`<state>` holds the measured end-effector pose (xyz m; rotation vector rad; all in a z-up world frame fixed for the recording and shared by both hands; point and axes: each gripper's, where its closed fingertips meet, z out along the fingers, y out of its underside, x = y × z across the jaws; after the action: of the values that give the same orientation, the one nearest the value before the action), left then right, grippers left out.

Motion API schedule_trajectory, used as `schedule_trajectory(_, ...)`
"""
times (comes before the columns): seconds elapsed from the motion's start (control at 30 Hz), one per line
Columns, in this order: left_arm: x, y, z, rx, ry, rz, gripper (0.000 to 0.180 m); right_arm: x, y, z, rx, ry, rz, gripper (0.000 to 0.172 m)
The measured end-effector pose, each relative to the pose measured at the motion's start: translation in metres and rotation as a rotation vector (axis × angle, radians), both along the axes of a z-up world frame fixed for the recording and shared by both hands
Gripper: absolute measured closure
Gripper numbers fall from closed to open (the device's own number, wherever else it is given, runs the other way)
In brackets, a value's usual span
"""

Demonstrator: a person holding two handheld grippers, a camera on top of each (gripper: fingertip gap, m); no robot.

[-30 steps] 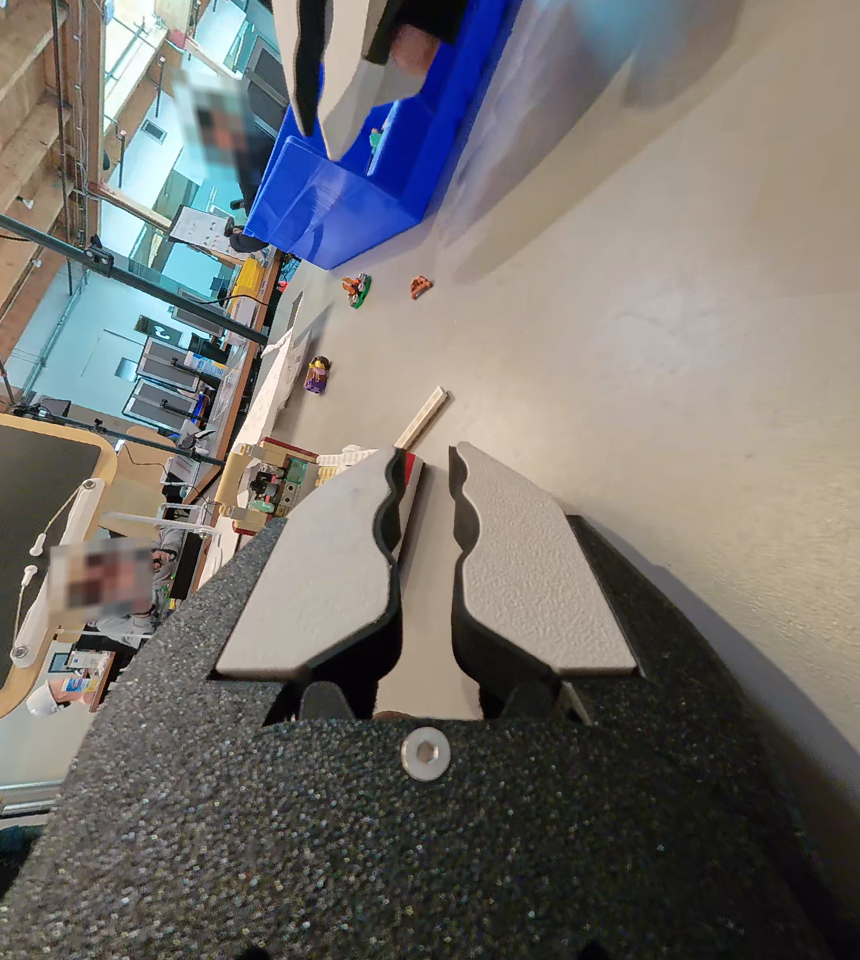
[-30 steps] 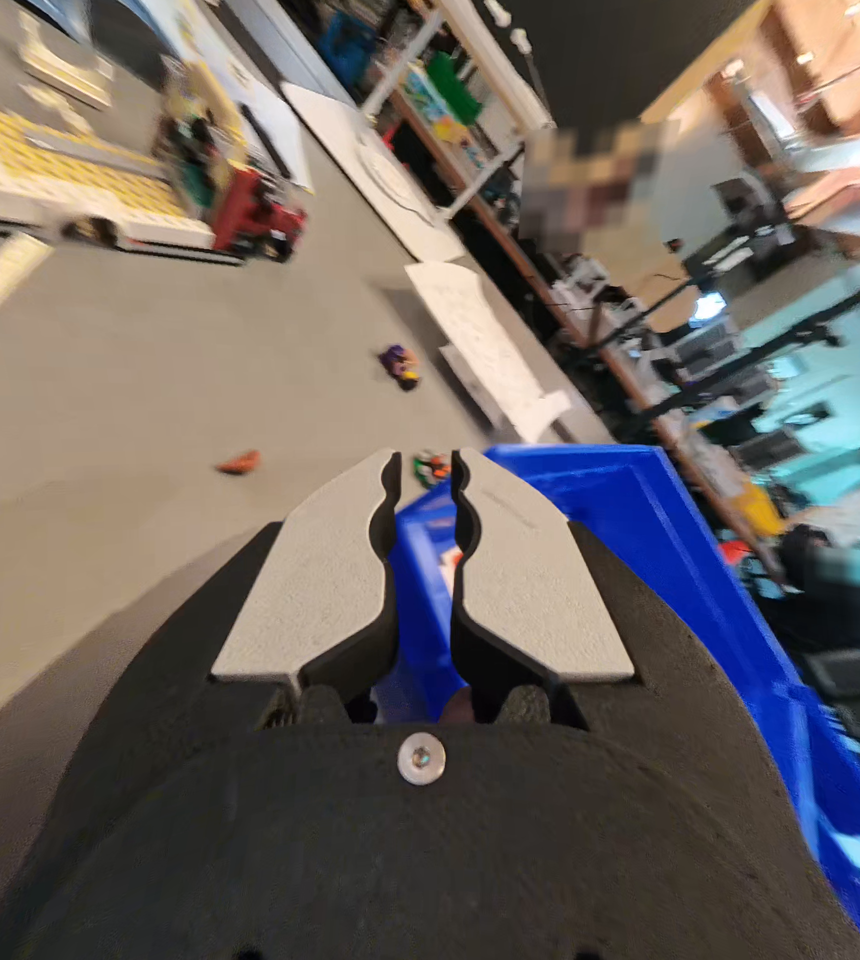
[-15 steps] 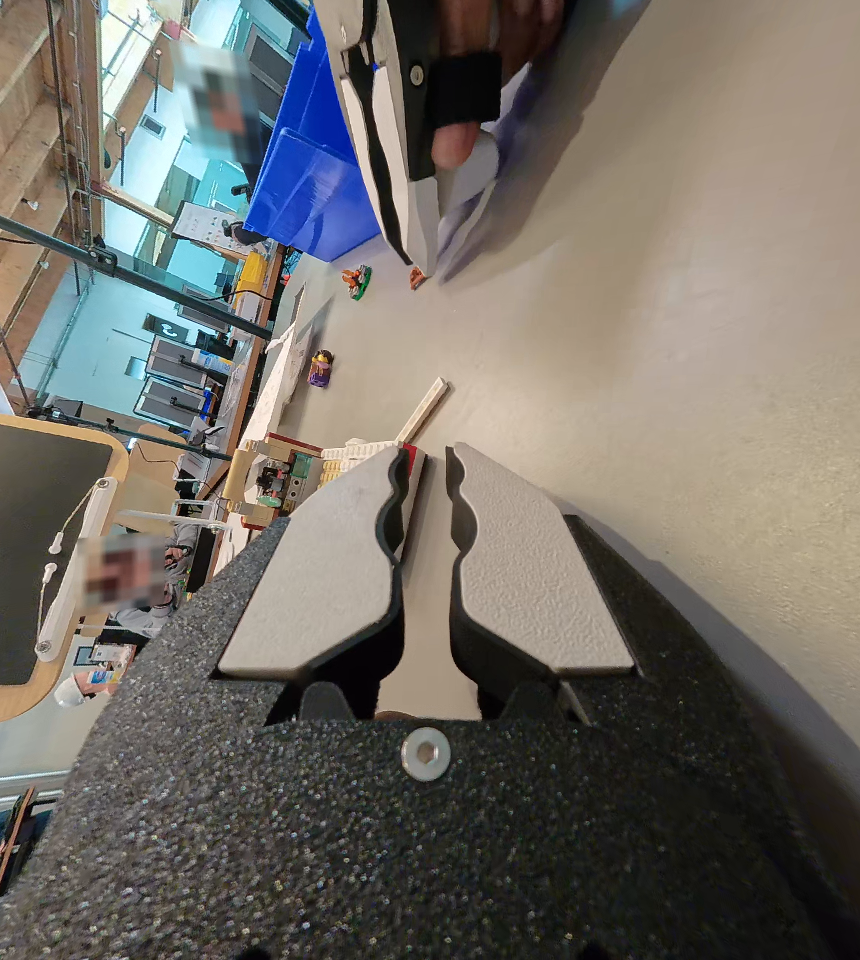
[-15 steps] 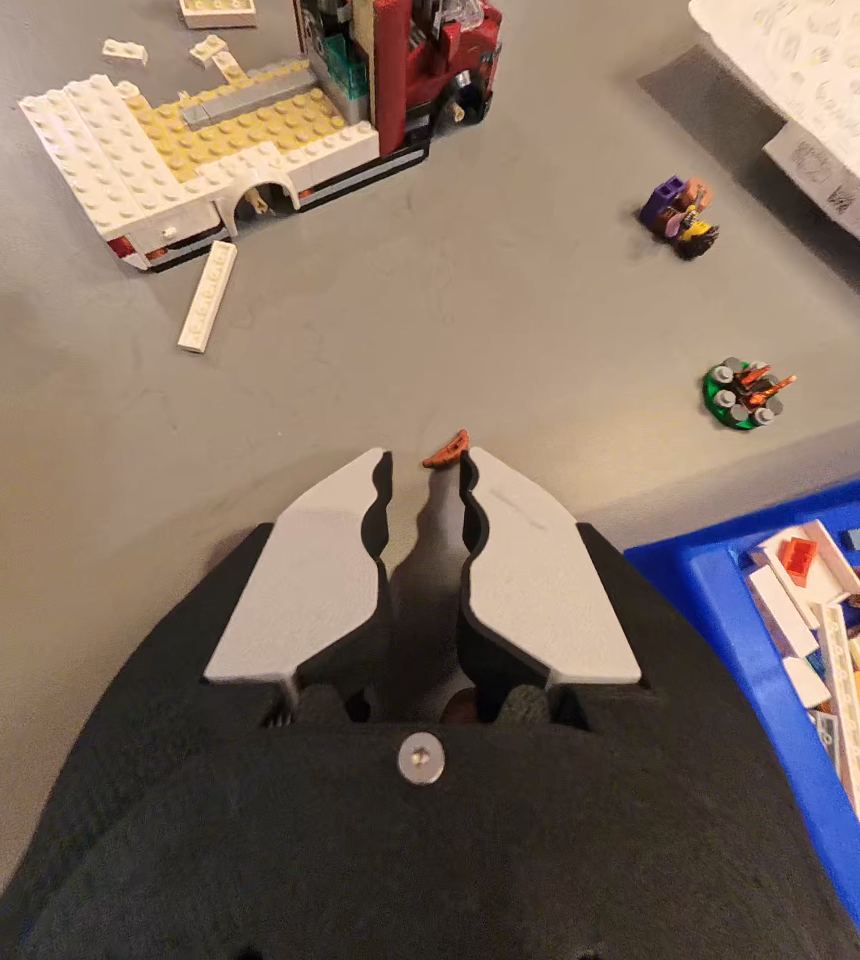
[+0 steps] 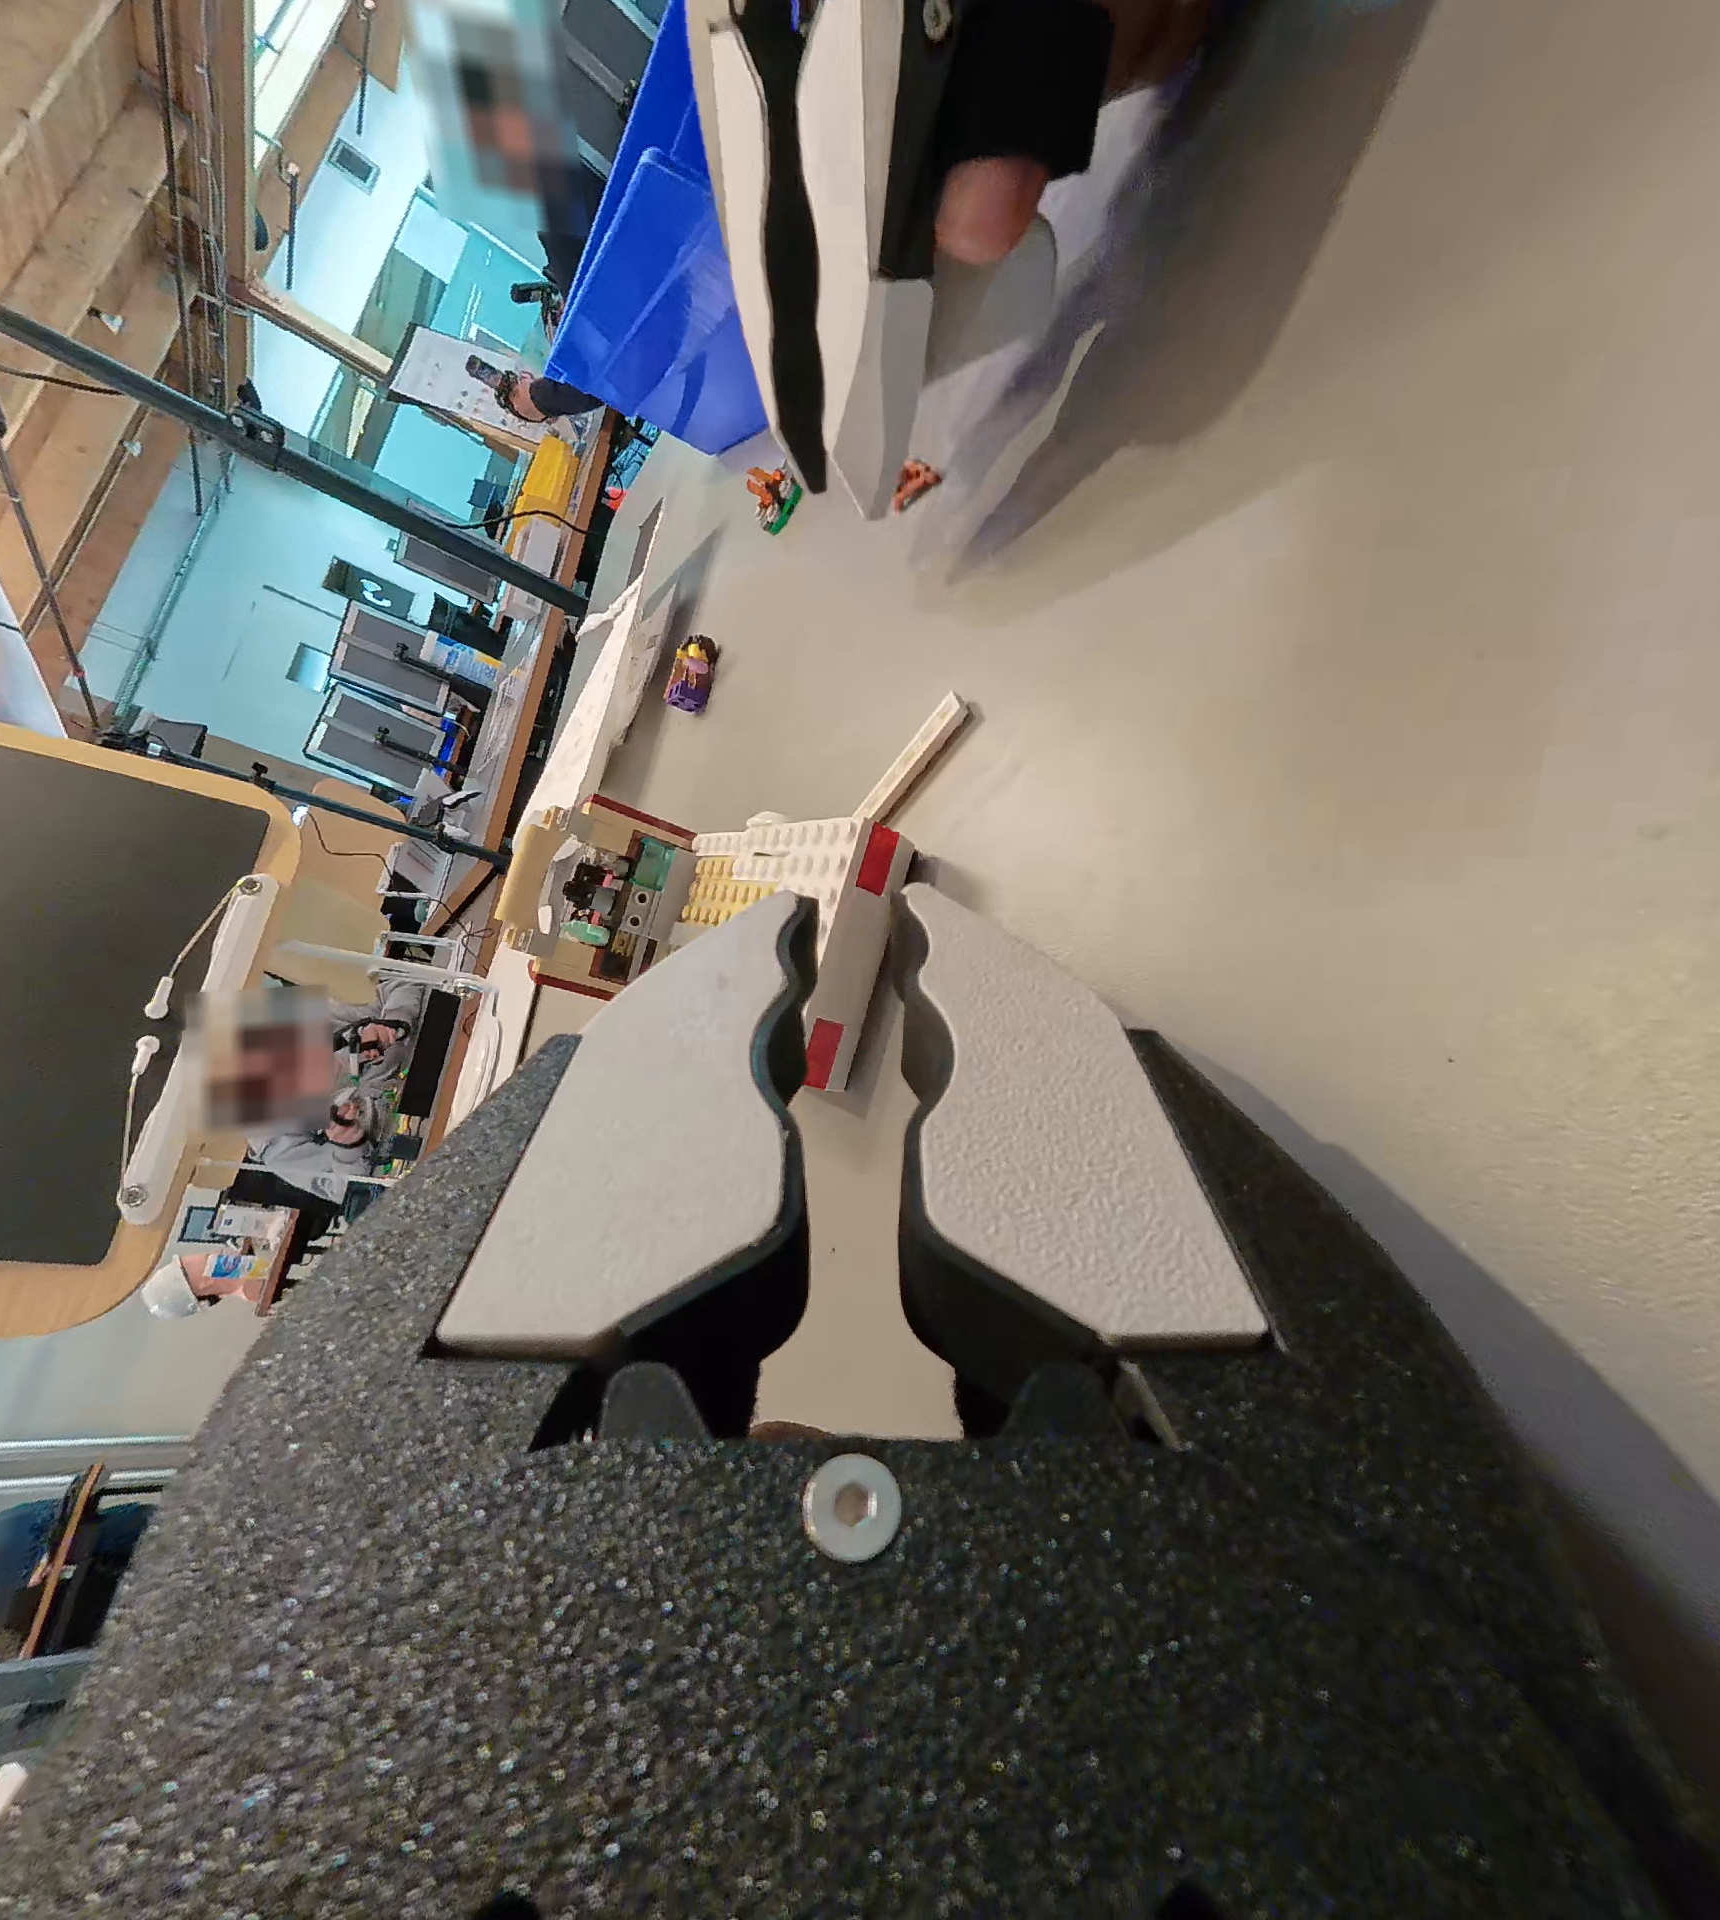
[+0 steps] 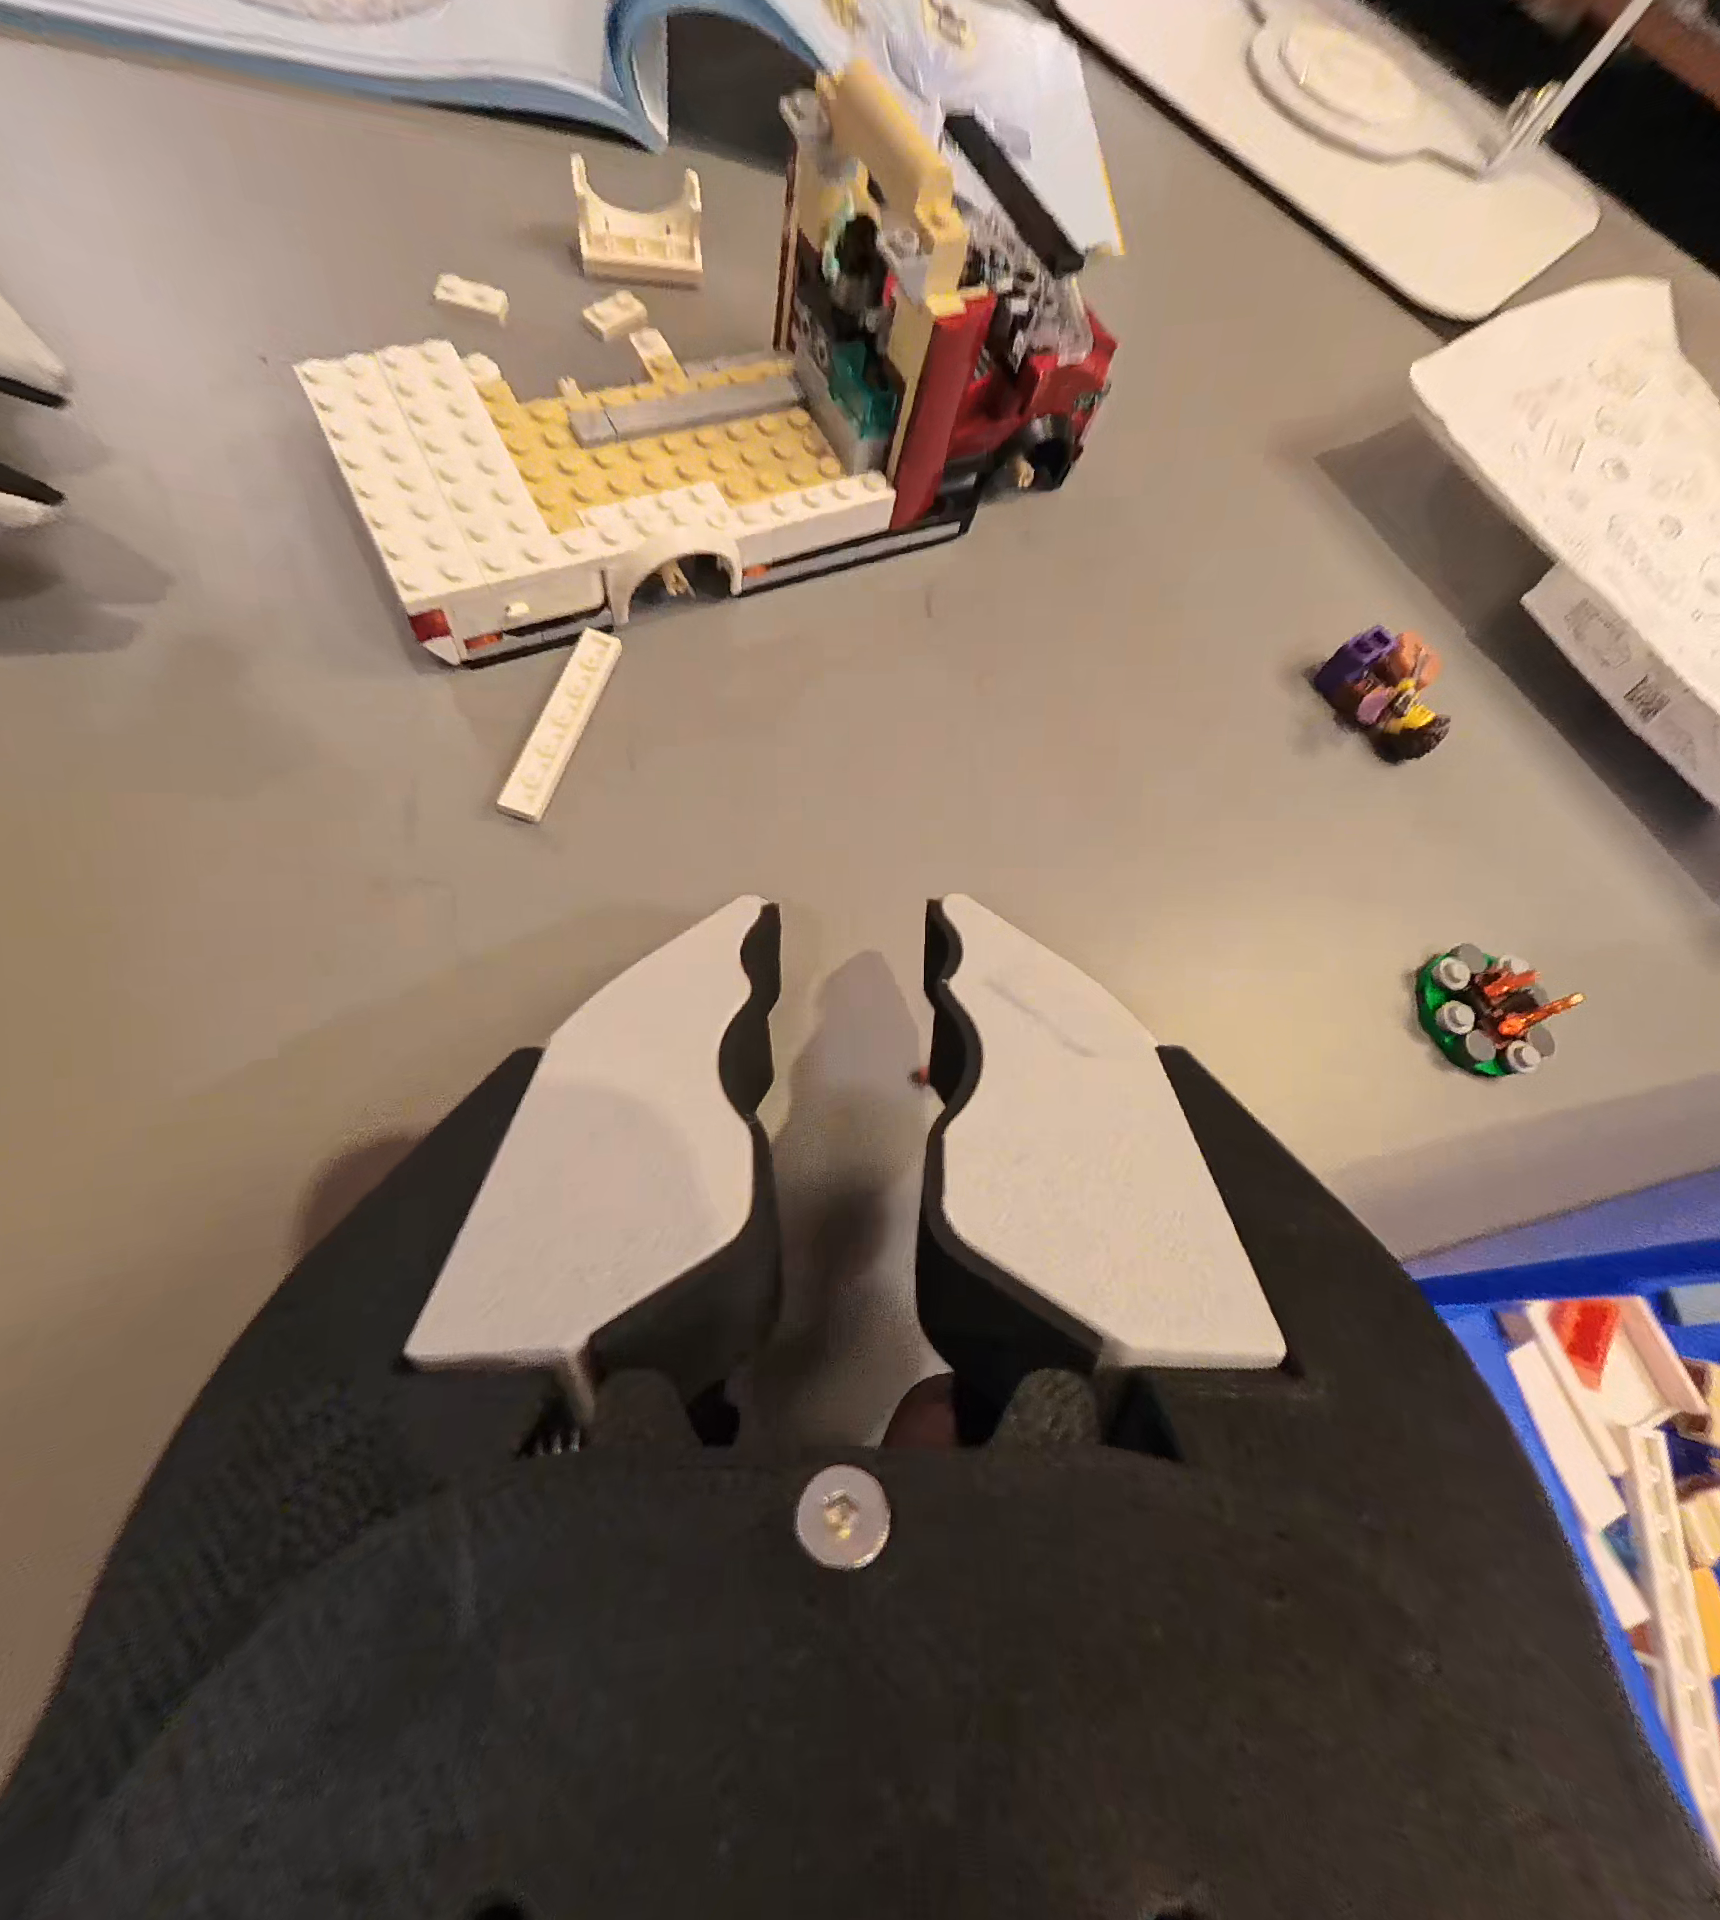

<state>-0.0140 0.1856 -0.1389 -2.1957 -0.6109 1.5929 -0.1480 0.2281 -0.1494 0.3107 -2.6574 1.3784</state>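
Where the left gripper (image 5: 851,997) meets the brick-built vehicle (image 6: 627,457), its jaws are closed on the white rear edge with red patches, both pads pressed against it; this model rests on the grey worktop (image 6: 939,727). Beside that rear corner lies a long white plate (image 6: 560,740), loose on the worktop. Centre: the right gripper (image 6: 853,914) hangs over the worktop with jaws parted and nothing between the pads; a small orange-brown piece (image 5: 916,480) lies just beside its fingertips in the left wrist view. Farther right sit a purple minifigure (image 6: 1381,696), a green round plate with orange pieces (image 6: 1484,1013), and a blue bin (image 6: 1666,1475) of loose bricks.
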Motion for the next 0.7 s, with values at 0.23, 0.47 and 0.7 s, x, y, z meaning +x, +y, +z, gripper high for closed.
schedule_trajectory(0.23, 0.001, 0.0, 0.002, -0.013, 0.004, 0.002, 0.167, -0.013, 0.003, 0.055, -0.112, 0.369, 0.065, 0.149)
schedule_trajectory(0.47, 0.002, 0.003, 0.002, -0.028, 0.008, -0.007, 0.167, -0.097, -0.028, 0.118, 0.051, 0.799, 0.027, 0.151)
schedule_trajectory(0.7, 0.004, -0.001, 0.004, -0.027, 0.018, 0.004, 0.168, -0.179, -0.087, 0.064, 0.513, 0.765, 0.171, 0.133)
